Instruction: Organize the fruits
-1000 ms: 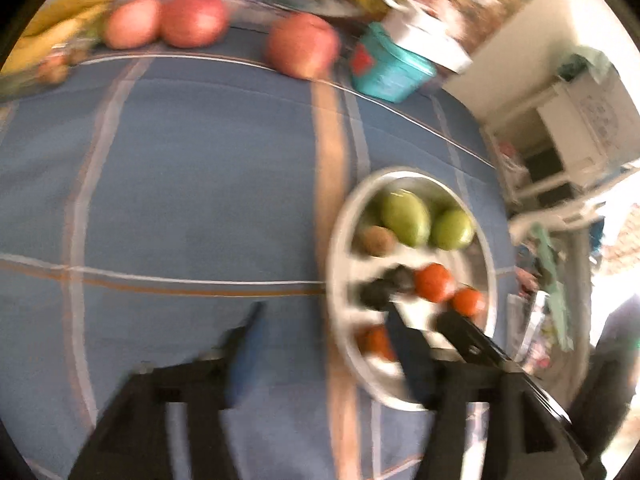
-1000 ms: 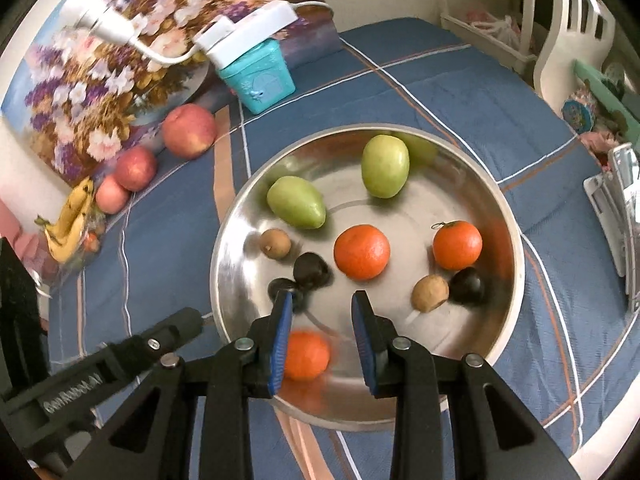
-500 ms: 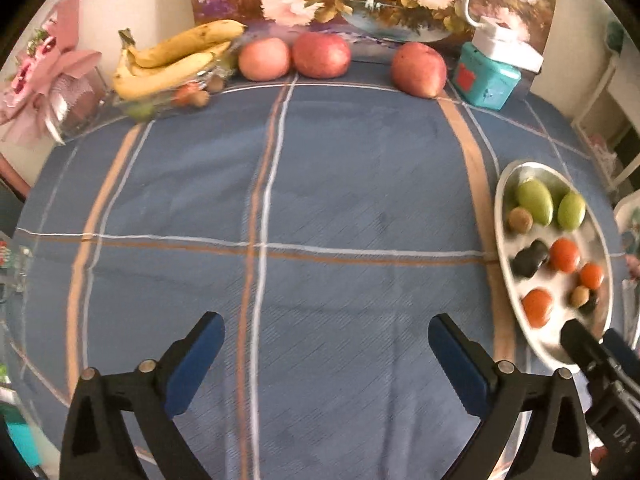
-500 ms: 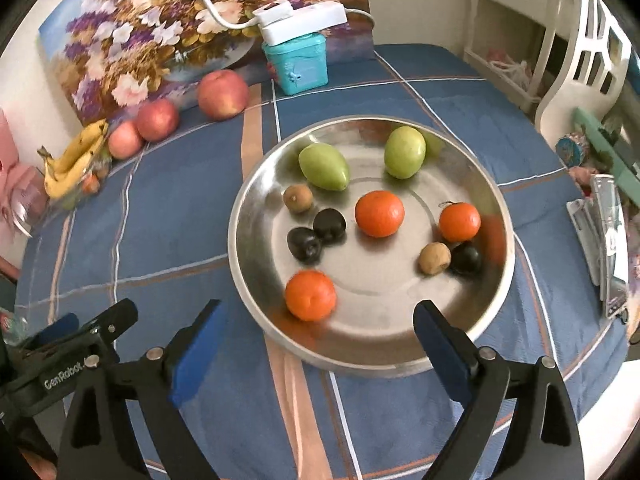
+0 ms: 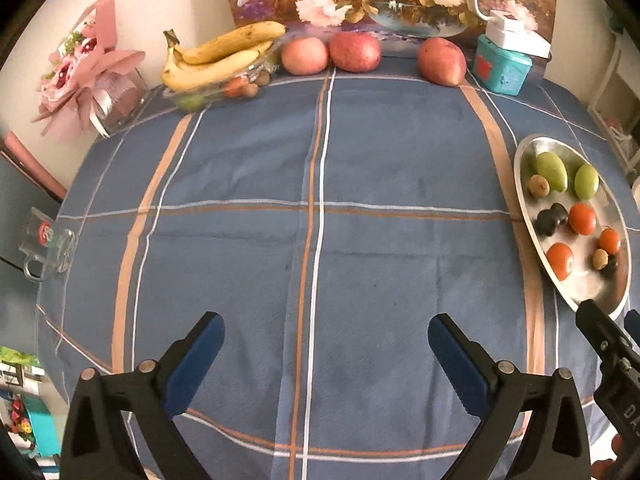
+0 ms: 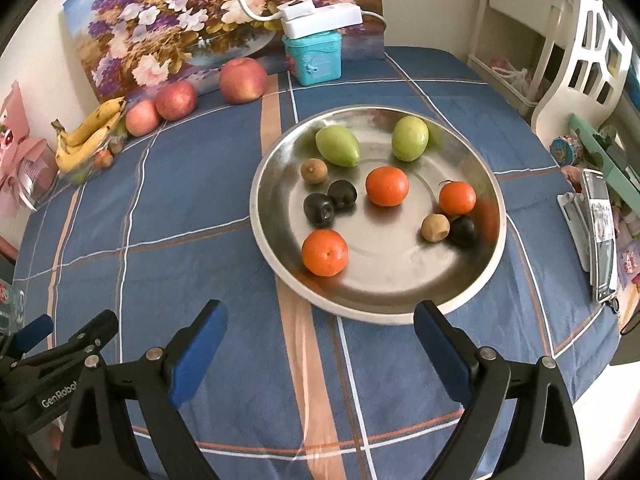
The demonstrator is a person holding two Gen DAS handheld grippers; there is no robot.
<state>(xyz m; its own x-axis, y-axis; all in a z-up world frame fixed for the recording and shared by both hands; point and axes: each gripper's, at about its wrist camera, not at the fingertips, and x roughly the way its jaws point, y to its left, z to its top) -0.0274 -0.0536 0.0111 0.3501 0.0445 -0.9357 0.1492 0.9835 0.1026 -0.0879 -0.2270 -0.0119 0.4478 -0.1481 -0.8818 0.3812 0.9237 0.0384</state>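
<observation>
Fruit lies in the tray on the surface. Apples line the far edge; bananas lie left of them, a box to their right.

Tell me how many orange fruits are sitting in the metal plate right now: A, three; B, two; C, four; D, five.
A: the right wrist view shows three orange fruits in the metal plate, one near its middle, one toward the right side and one at the near left; the rest are green, brown or dark.
</observation>
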